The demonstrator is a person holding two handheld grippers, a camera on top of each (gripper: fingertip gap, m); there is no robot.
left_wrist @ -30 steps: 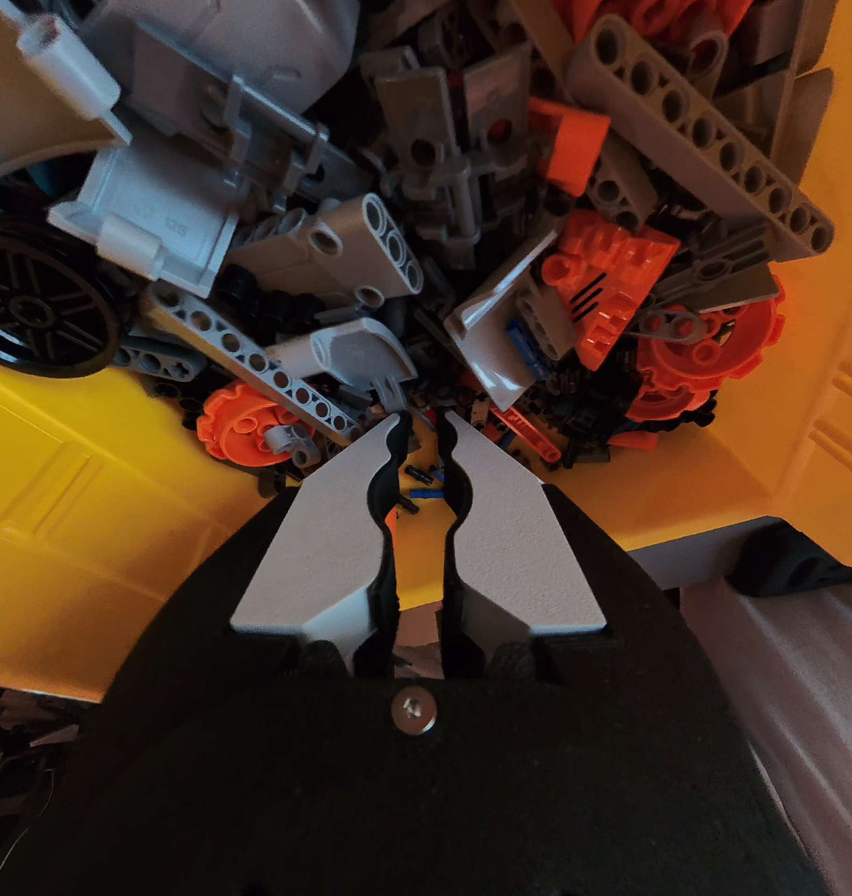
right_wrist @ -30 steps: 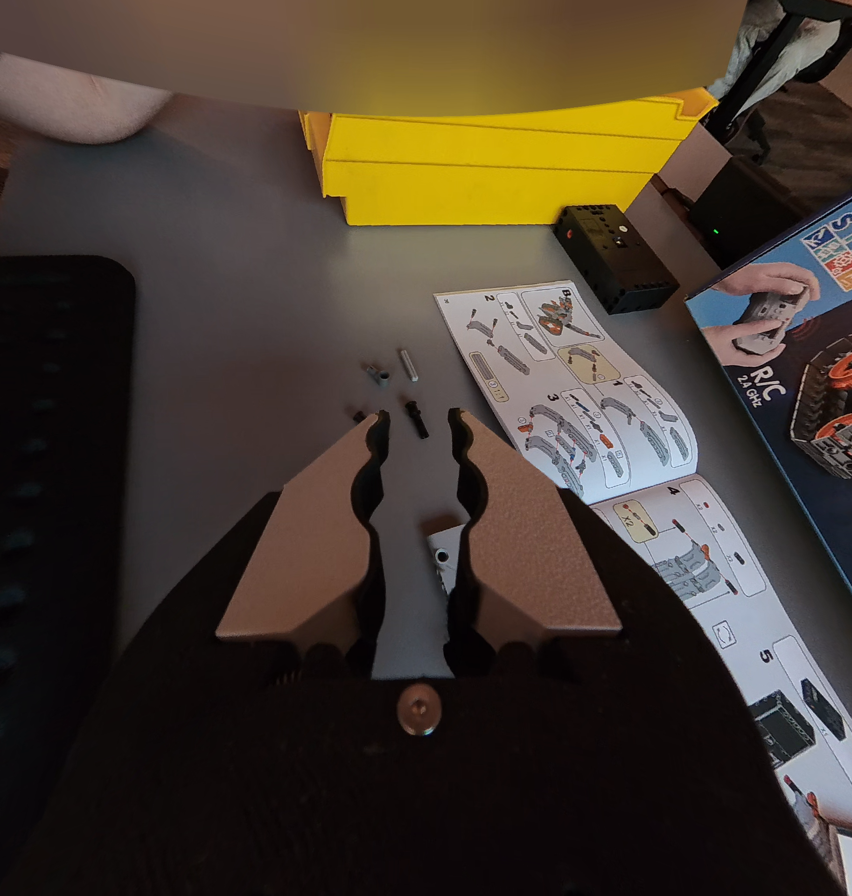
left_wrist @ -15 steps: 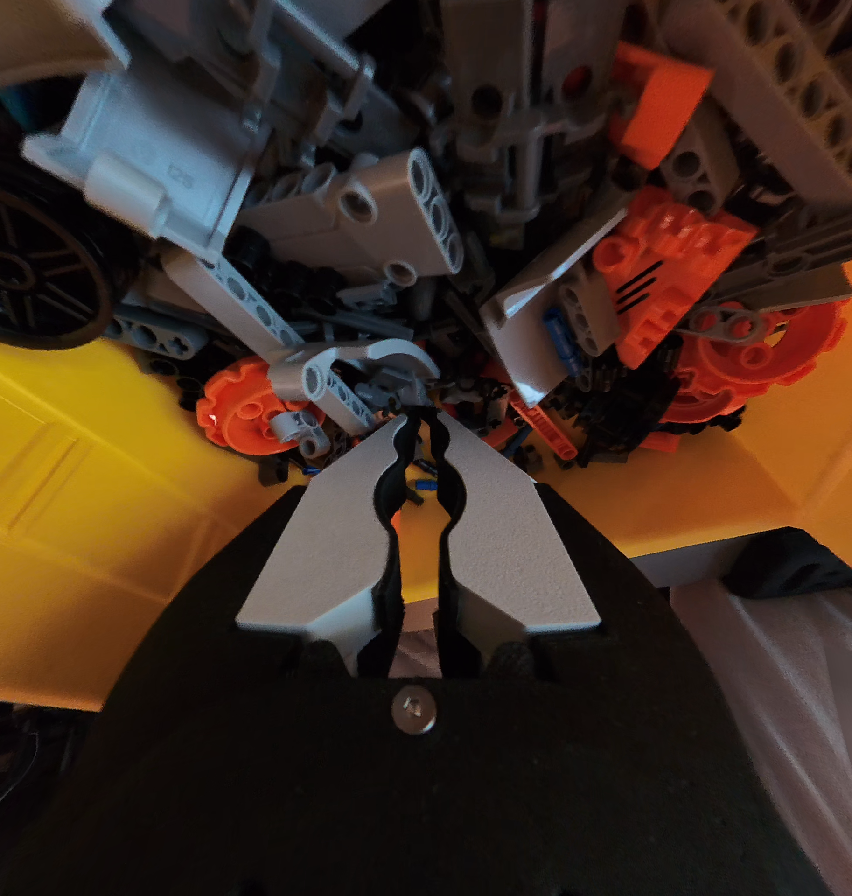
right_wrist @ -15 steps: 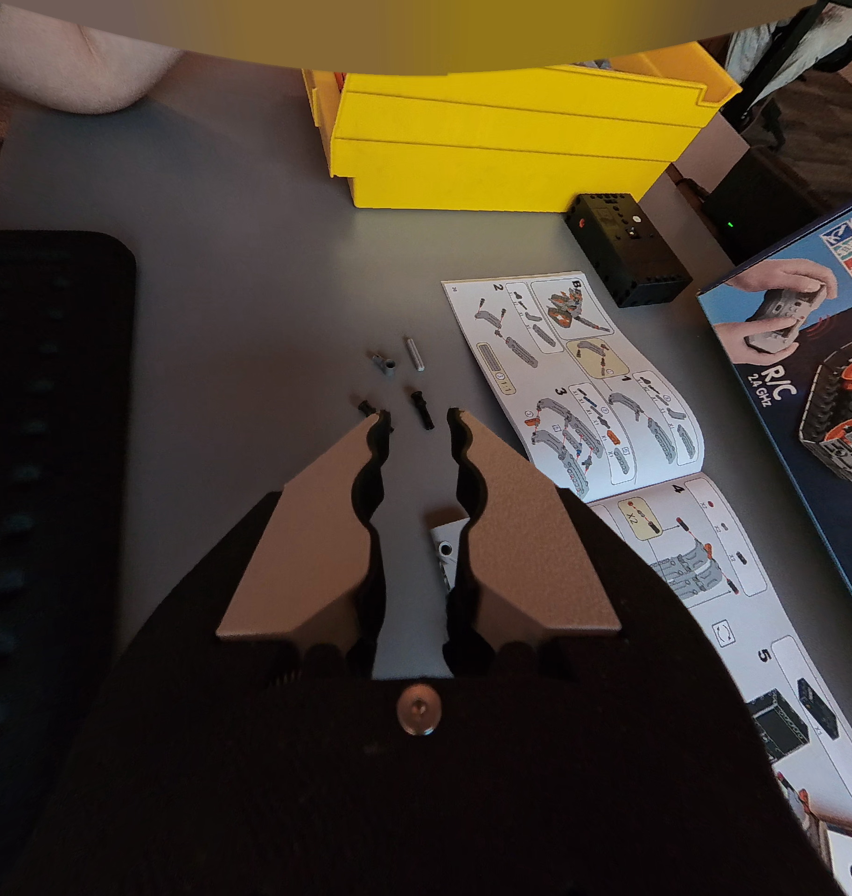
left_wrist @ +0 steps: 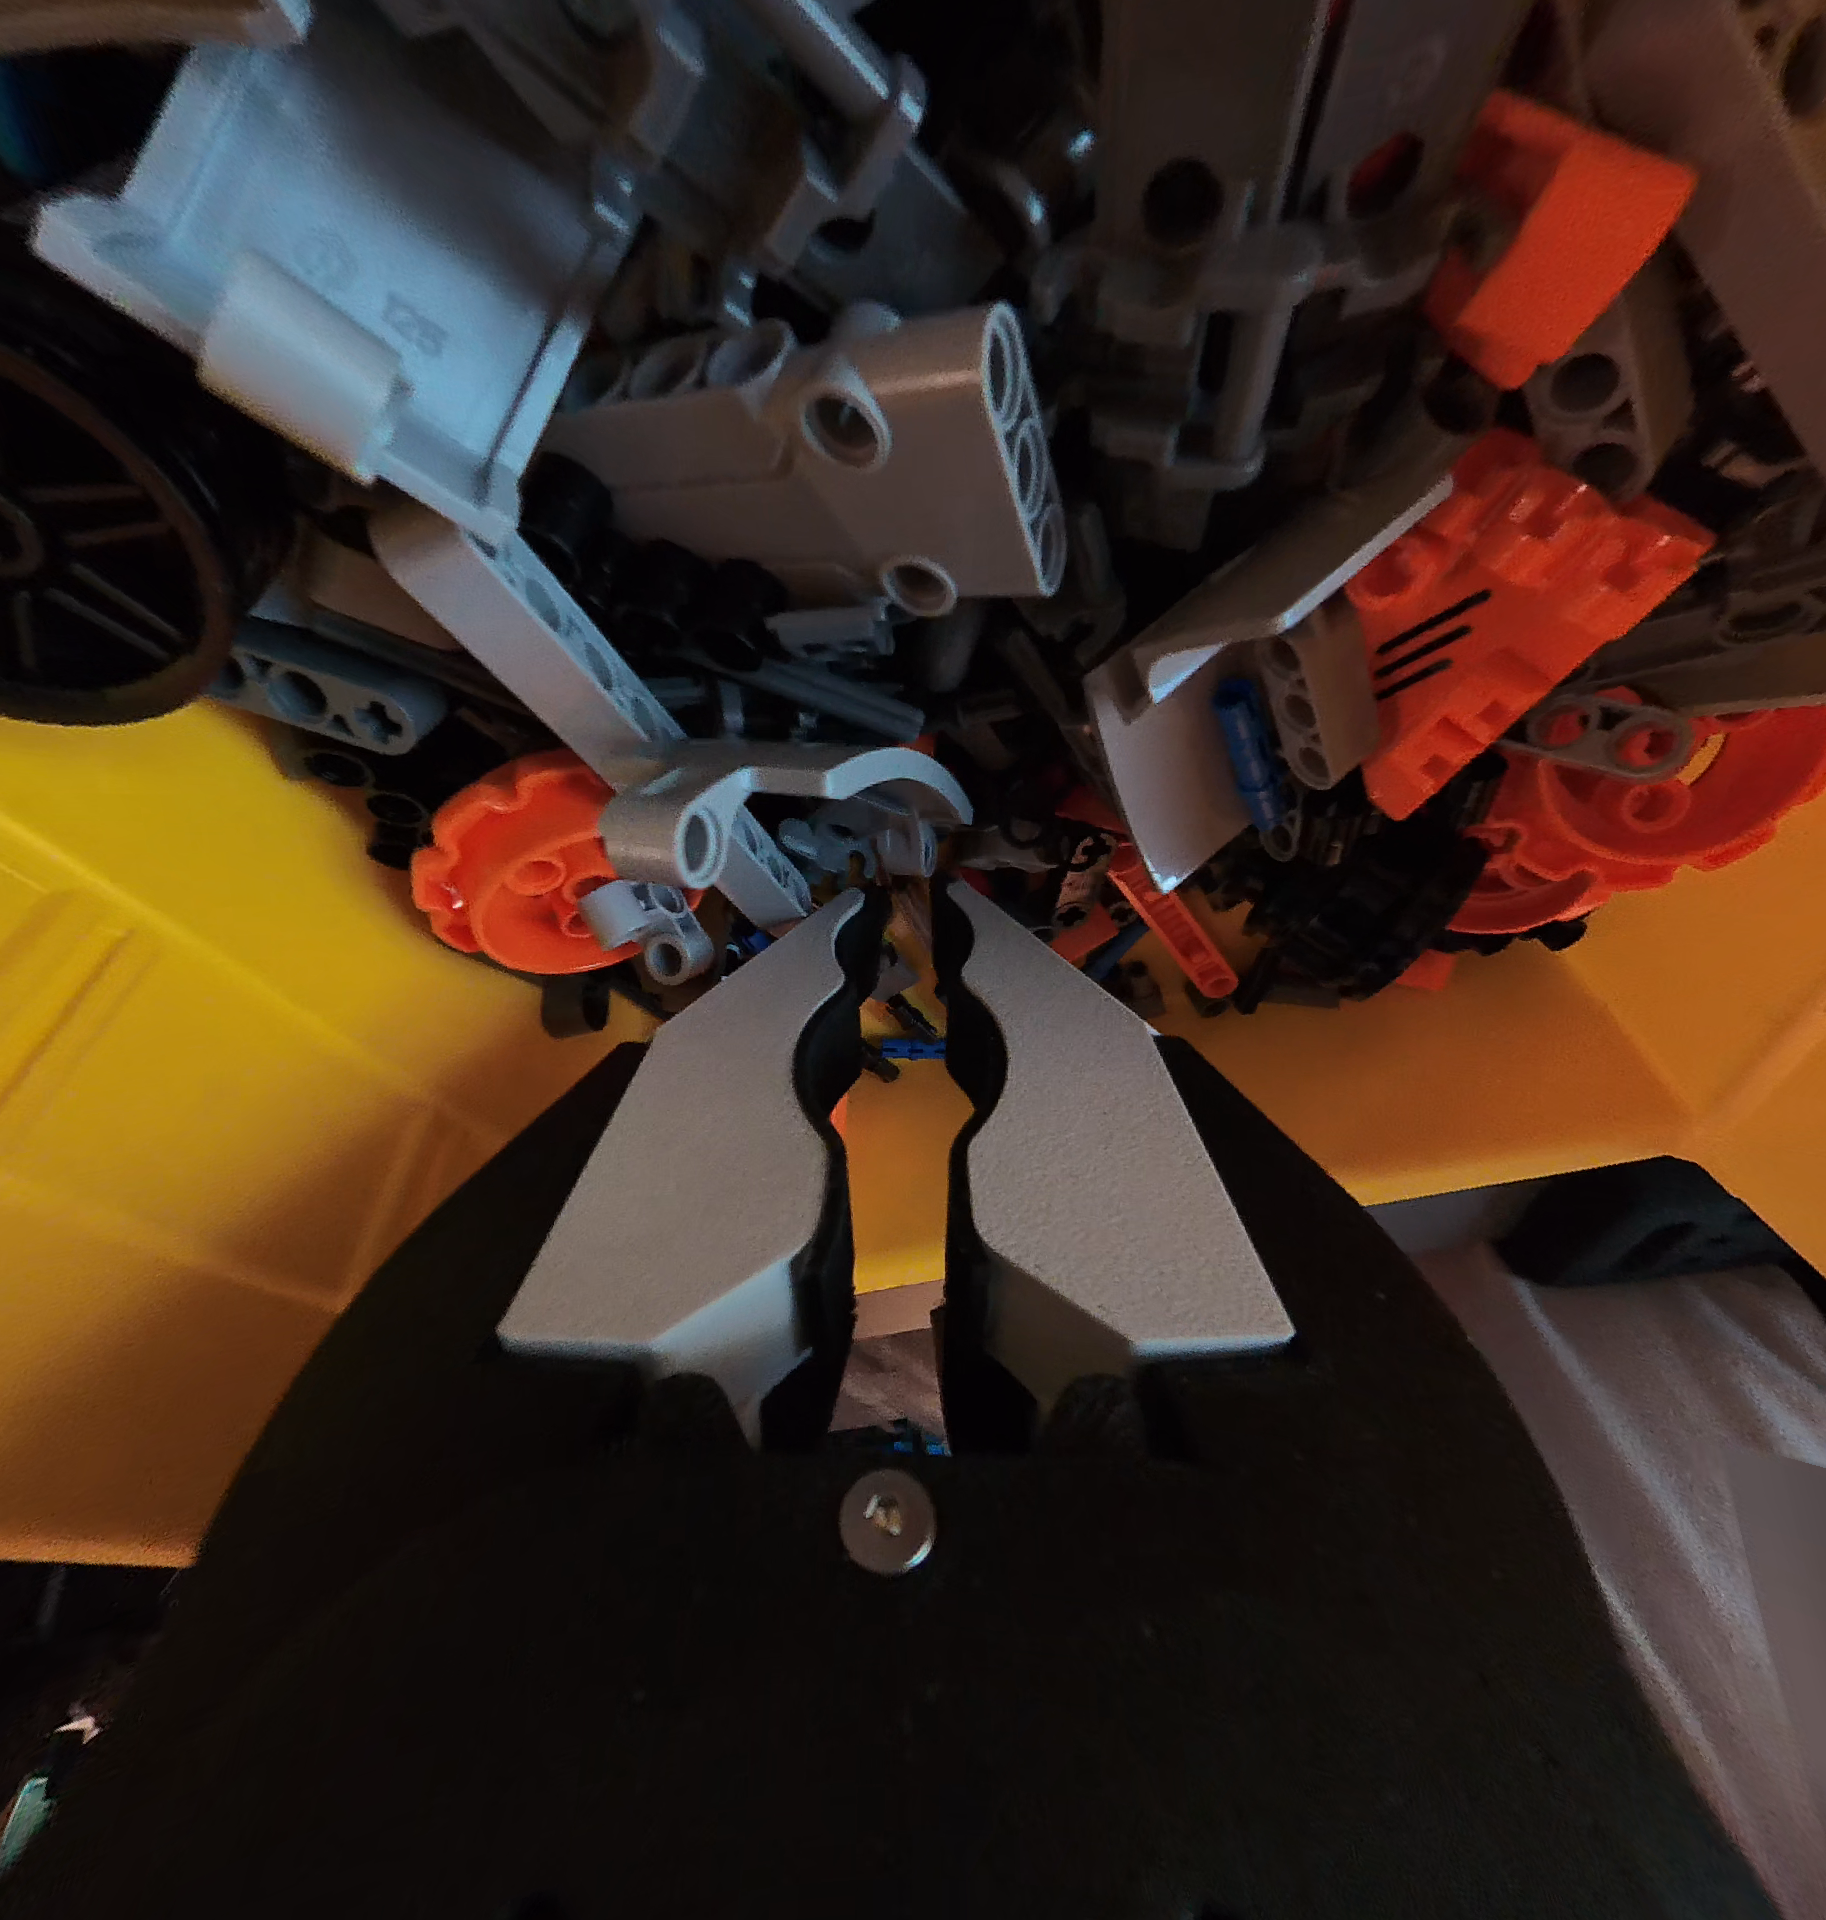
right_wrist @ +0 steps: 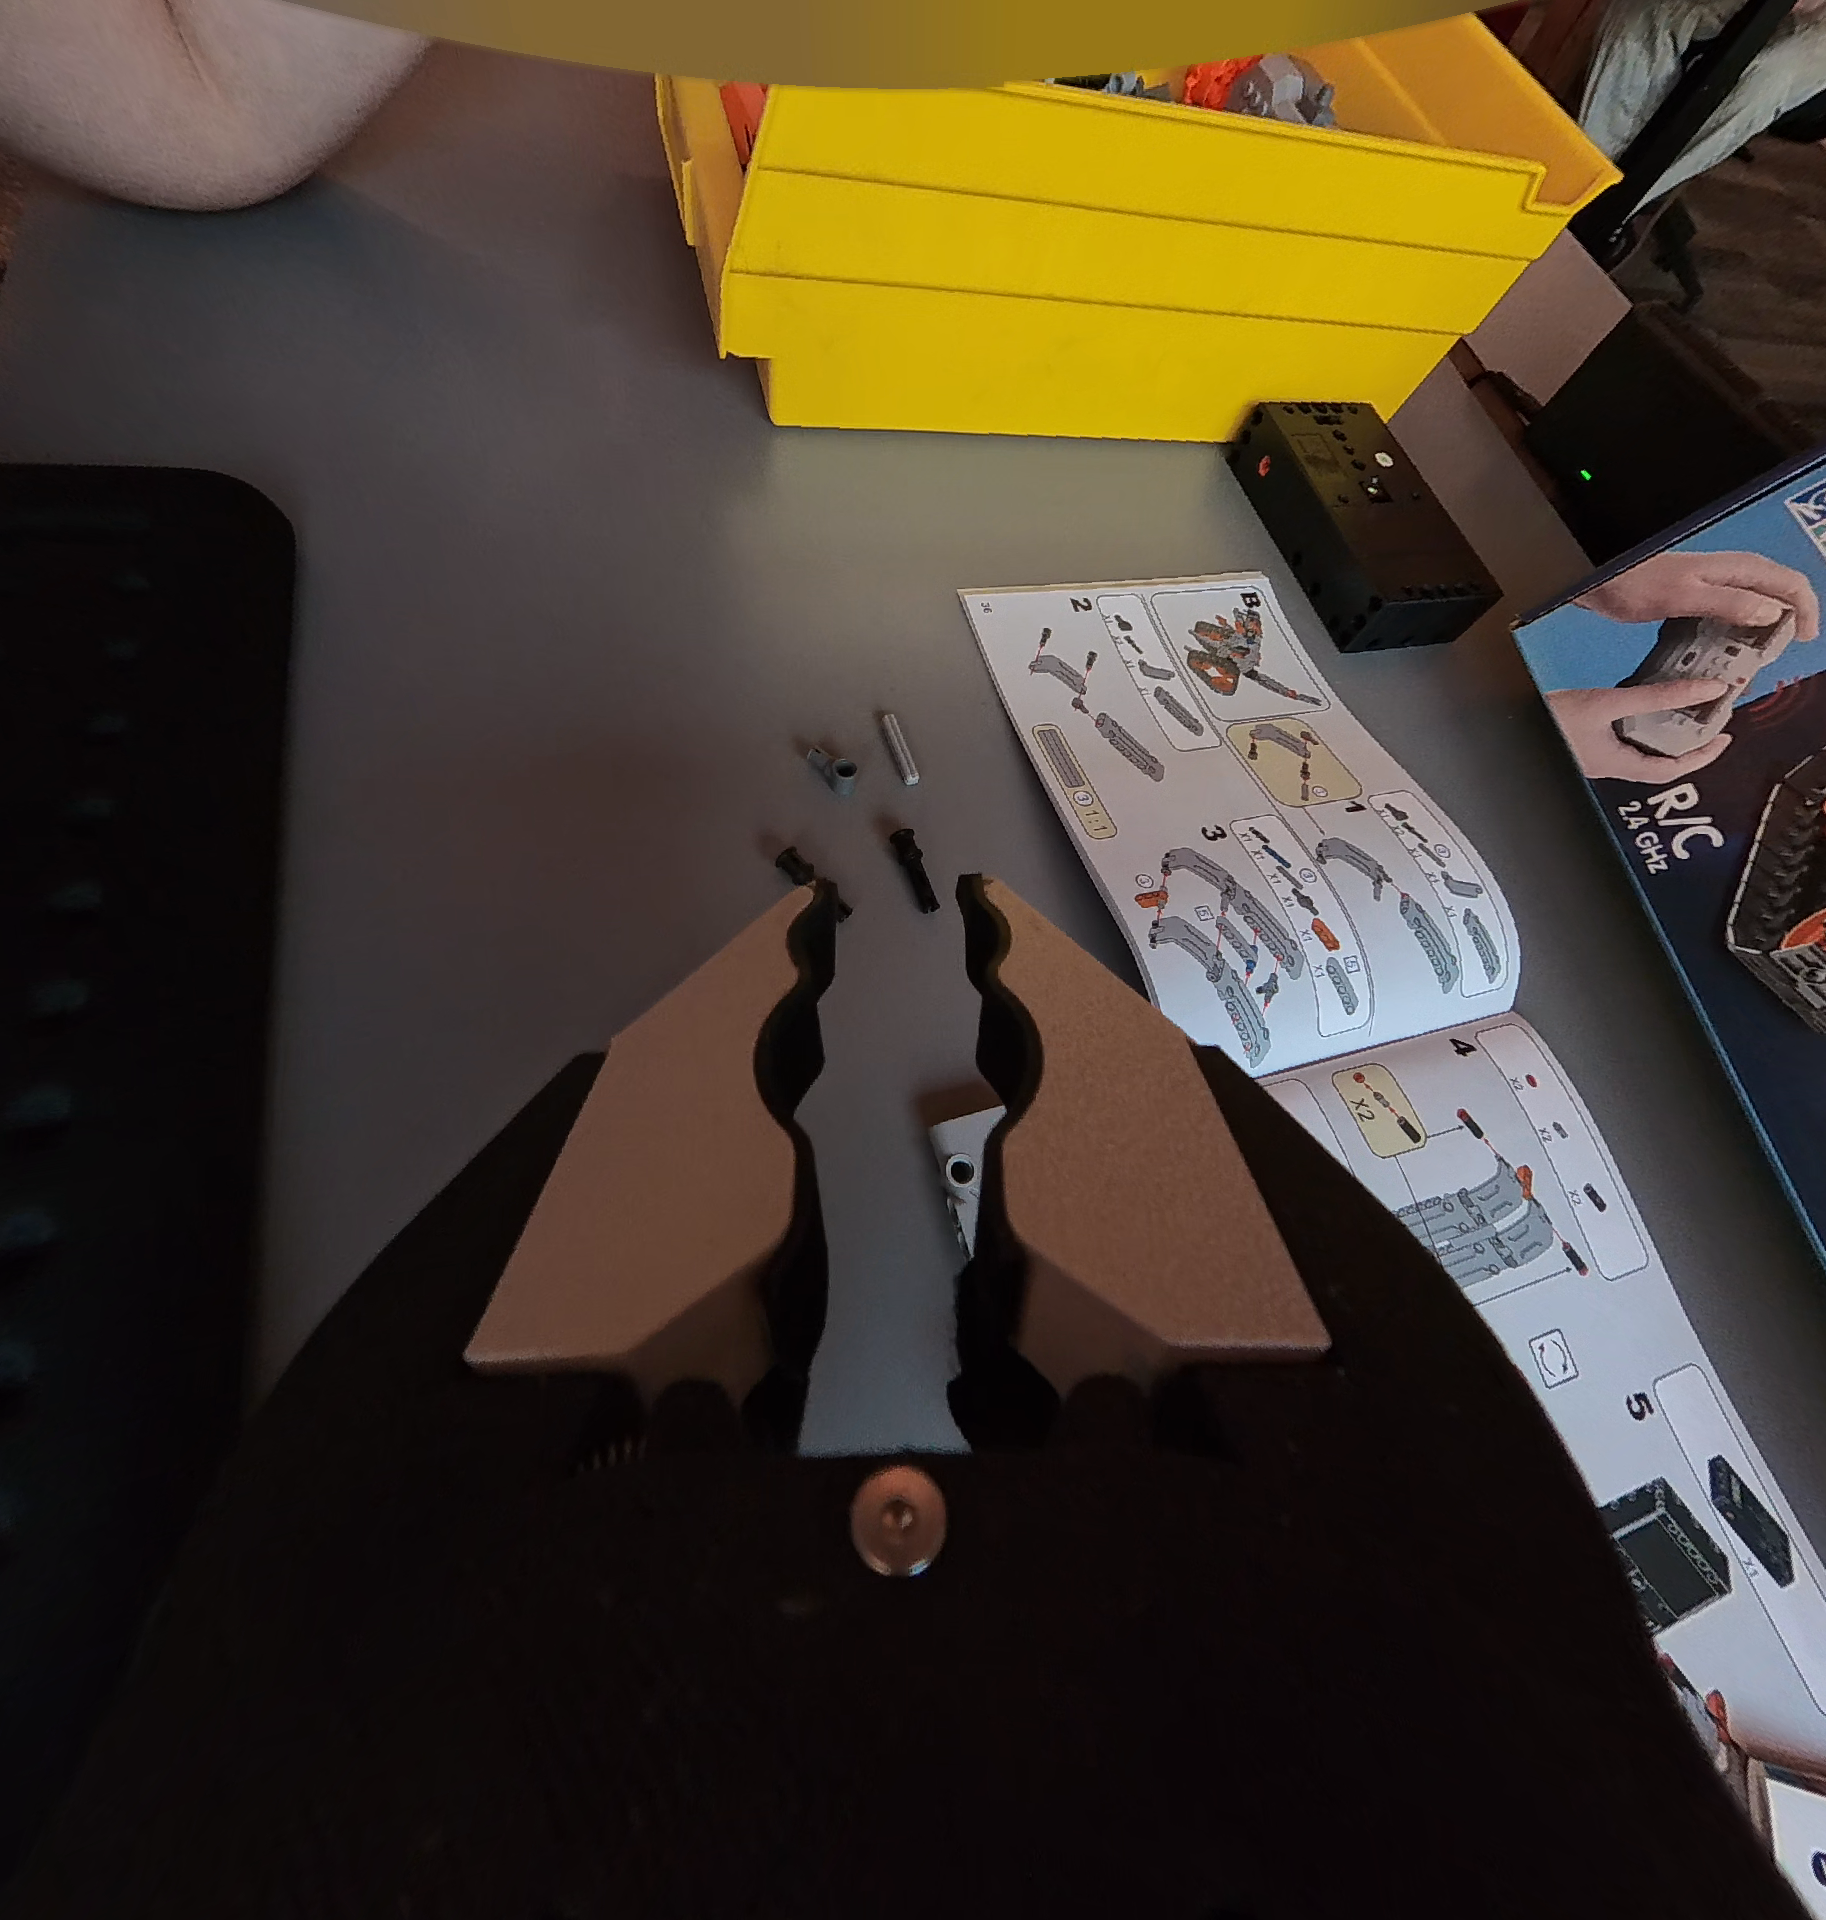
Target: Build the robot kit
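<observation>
Left tongs [left_wrist: 901, 896]: inside the yellow bin [left_wrist: 192, 997], tips nearly closed against the near edge of a heap of building parts. A narrow gap remains between the tips; something small and brownish sits there, but whether it is gripped cannot be told. Touching or just beyond the tips lies a curved light grey piece [left_wrist: 784, 800]. Left of that piece sits an orange toothed wheel [left_wrist: 519, 868], with a small grey connector [left_wrist: 644, 920] resting on it. Further left, at the bin wall, lies a black spoked wheel [left_wrist: 67, 540]. Right of the curved piece lie a grey panel [left_wrist: 1184, 748], an orange studded plate [left_wrist: 1501, 613] and a second orange wheel [left_wrist: 1657, 800]. A thick grey beam with round holes [left_wrist: 888, 447] lies above the curved piece.

Right tongs [right_wrist: 893, 894]: released, holding nothing, poised above the grey counter [right_wrist: 493, 582]. Just ahead of the tips lie two black pins [right_wrist: 914, 868] [right_wrist: 793, 862]; a third dark pin sits against the left finger's tip. Beyond the pins lie a small grey connector [right_wrist: 834, 771] and a pale short axle [right_wrist: 898, 746]. Right of the pins lies an open instruction booklet [right_wrist: 1304, 852]; past it, a printed box [right_wrist: 1740, 748]. A black battery box [right_wrist: 1356, 520] stands beyond the booklet, beside the yellow bin [right_wrist: 1096, 270]. A white part [right_wrist: 959, 1169] shows under the right finger. A black mat [right_wrist: 88, 883] lies left of the pins.
</observation>
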